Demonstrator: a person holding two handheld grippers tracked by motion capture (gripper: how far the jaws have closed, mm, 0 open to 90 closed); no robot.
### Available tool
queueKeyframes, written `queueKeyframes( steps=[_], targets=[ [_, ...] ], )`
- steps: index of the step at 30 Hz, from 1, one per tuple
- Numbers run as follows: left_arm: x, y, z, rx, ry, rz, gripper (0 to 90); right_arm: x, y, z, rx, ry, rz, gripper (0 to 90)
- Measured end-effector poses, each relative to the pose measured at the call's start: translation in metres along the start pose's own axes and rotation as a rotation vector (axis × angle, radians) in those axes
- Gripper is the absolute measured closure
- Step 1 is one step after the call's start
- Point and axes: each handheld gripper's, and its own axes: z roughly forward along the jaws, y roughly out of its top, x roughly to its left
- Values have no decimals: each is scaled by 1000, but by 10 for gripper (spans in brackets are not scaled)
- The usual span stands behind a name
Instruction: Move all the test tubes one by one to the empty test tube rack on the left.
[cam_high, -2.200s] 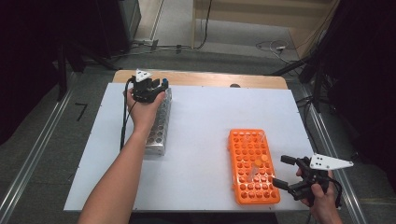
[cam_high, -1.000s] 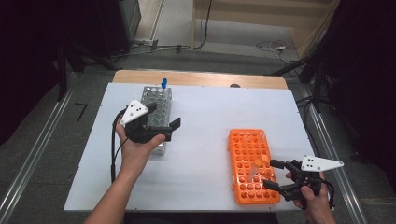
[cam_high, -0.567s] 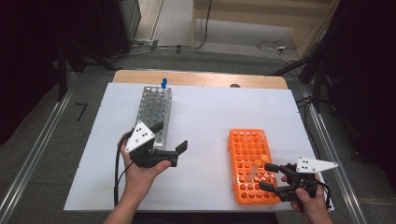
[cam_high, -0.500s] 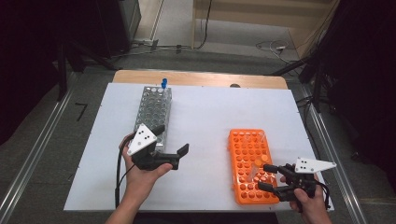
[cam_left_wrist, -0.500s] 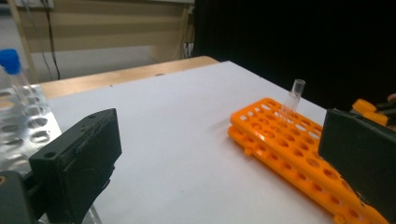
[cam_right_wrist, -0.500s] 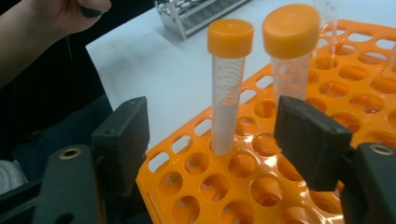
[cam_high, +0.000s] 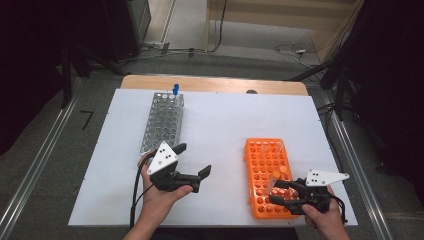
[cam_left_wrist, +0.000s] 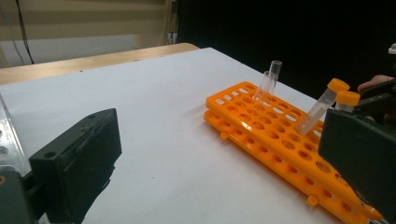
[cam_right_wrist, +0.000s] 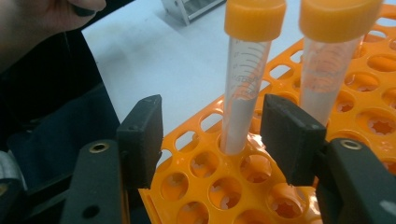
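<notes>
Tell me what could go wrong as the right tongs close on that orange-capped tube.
The right tongs, which have just been closing, straddle one orange-capped tube with gaps on both sides. Its neighbour tube stands beside the right-hand pad and could get knocked. The straddled tube leans in the orange rack, so a squeeze might tip it.

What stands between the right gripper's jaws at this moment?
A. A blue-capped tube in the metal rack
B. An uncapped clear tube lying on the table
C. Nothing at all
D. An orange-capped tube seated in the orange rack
D. In the right gripper view an orange-capped tube stands in a hole of the orange rack between the jaws of the right gripper, which have just been closing, with gaps left on both sides.
</notes>
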Motion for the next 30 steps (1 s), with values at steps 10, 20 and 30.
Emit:
queueKeyframes(
  steps=[10, 20, 30],
  targets=[
    [-6, -3, 6, 16, -14, 6, 0, 3, 2, 11, 32, -43, -13, 502],
    [-15, -2, 12, 20, -55, 8, 0, 3, 3, 12, 33, -112, -14, 719],
    [-25, 2, 13, 11, -94, 18, 3, 13, 19, -1, -62, -123, -28, 726]
  ],
)
